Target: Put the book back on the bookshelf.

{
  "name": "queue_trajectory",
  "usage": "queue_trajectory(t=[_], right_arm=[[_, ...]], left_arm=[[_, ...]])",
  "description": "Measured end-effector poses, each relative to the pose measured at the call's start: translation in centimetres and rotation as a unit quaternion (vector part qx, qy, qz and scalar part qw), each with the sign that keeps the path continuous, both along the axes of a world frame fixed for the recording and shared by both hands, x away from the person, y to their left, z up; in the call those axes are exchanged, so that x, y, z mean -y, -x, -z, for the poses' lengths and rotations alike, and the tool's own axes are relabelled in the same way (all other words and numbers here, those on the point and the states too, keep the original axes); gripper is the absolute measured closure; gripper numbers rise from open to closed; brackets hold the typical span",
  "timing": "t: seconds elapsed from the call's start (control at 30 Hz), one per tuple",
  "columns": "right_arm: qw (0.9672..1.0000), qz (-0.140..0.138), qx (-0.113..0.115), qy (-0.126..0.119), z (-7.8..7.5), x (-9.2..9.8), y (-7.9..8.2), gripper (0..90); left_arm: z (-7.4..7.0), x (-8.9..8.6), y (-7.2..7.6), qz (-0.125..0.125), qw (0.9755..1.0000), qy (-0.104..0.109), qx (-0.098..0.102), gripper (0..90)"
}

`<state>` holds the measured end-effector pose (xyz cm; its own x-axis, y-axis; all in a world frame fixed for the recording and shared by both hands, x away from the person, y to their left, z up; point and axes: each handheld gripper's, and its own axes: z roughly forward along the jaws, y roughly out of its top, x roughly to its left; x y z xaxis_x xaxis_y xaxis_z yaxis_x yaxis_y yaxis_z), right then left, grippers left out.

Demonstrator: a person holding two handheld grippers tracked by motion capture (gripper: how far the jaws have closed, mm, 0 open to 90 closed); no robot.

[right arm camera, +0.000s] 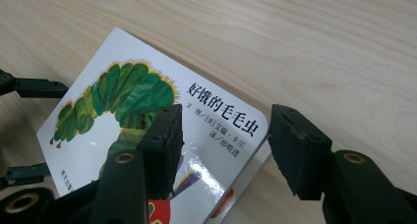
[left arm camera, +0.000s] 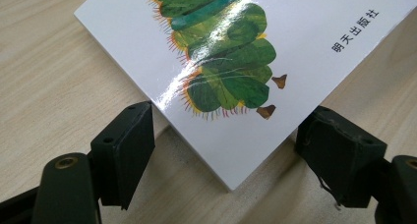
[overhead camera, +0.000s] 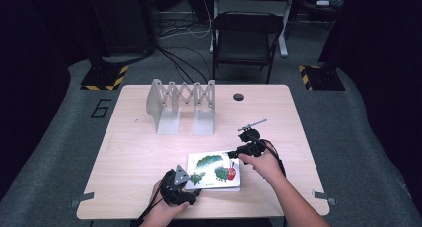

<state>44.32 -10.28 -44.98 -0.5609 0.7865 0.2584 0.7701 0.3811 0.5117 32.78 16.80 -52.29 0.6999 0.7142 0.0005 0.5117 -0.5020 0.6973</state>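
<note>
Flanking book (overhead camera: 215, 171) corners w/ both hand-held grippers, jaws apart.

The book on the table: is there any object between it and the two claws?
Nothing visible stands in the way. The left claw straddles one corner of the book with its jaws open on either side, and the right claw sits at the opposite corner, one jaw over the cover, one beside the edge.
</note>
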Motion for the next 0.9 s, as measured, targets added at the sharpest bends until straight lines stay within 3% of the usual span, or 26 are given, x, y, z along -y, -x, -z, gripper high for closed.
queue_trajectory(t=[0.03,0.1,0.9], right_arm=[[0.9999,0.006,-0.008,0.002,0.1,-0.1,0.0,46.8],[1.0000,0.001,-0.001,0.005,0.2,-0.1,-0.1,46.8],[0.9998,0.010,-0.017,-0.003,1.3,0.4,-0.4,46.9]], left_arm=[[0.0,0.0,0.1,-0.003,1.0000,0.001,0.003,23.3],[0.0,0.0,0.1,-0.004,1.0000,0.001,0.003,23.6],[0.1,0.2,0.5,-0.018,0.9998,0.005,0.011,26.9]])
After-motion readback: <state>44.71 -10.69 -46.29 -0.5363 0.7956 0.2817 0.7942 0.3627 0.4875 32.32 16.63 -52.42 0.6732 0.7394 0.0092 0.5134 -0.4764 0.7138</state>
